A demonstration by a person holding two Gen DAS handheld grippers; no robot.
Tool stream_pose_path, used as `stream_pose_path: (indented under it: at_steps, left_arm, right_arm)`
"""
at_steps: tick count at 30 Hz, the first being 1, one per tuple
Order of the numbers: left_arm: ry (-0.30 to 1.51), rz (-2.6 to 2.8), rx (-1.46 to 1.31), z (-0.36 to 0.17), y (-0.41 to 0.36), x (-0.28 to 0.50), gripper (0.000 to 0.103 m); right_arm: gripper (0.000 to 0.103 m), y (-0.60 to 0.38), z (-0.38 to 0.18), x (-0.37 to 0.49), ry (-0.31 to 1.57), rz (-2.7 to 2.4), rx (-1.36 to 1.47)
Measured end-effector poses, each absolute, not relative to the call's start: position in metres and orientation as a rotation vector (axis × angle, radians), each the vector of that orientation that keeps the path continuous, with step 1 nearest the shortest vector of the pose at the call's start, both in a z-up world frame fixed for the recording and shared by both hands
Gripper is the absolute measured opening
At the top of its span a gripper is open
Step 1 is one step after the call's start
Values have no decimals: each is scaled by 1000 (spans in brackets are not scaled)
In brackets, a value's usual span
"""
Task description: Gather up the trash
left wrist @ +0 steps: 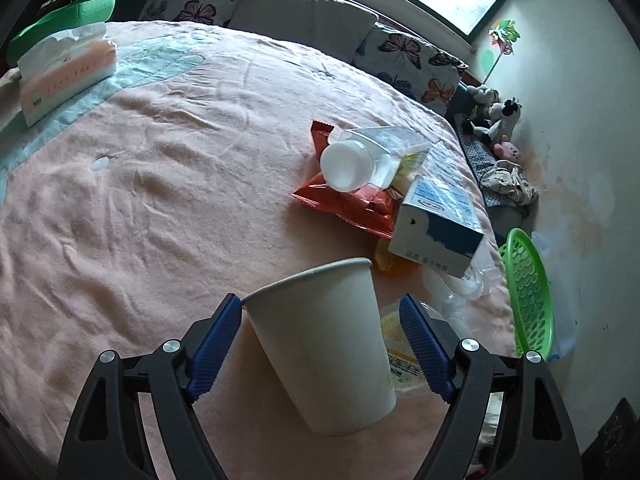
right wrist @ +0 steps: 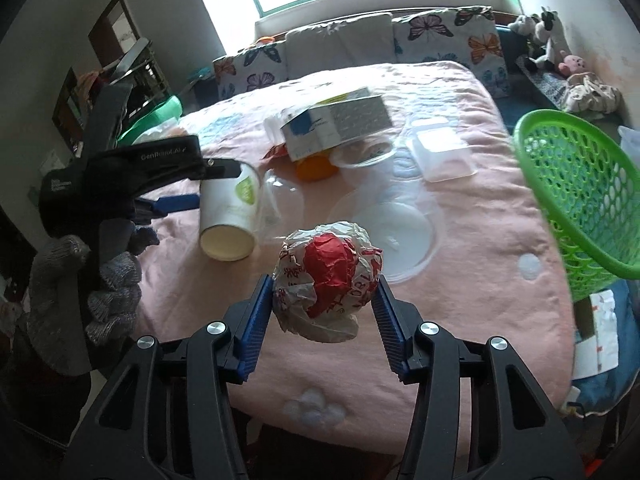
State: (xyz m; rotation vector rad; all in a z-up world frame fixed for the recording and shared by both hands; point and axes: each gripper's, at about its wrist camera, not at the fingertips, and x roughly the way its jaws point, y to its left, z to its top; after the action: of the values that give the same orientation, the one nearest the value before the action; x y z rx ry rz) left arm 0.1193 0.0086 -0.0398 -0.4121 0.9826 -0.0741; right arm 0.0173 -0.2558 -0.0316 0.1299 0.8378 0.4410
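Right gripper clamps the crumpled wrapper, lifted left of the green basket. Left gripper straddles the paper cup, pads not pressing; carton and clear lids remain uncollected

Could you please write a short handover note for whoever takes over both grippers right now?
Right gripper: shut on the crumpled wrapper, lifted off the pink blanket.
Left gripper: open around the paper cup, which lies on its side; only the left pad seems to touch it.
Green basket sits at the bed's right edge; nothing visible inside.
Left on the bed: carton, red snack bag, bottle, clear lids and tub.
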Motion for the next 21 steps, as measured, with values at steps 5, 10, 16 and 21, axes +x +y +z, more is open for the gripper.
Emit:
stream_pose_path:
  at_steps: [5,10,16,21]
  left_arm:
    - [1018,-83,-450,-52,13,124,77]
    - [1009,-115,-452,-51,13,121,68]
    - [978,-131,-436,-36,17,110,67]
    - [928,-164,-401,-7,17,100,67]
  right_arm:
    - [51,-275,-27,19,826,400,157]
    - [51,-293,-23,23,815,358,181]
    - [51,-320,-17,30,797,306,218]
    - [51,-348,-15,40,788,249,250]
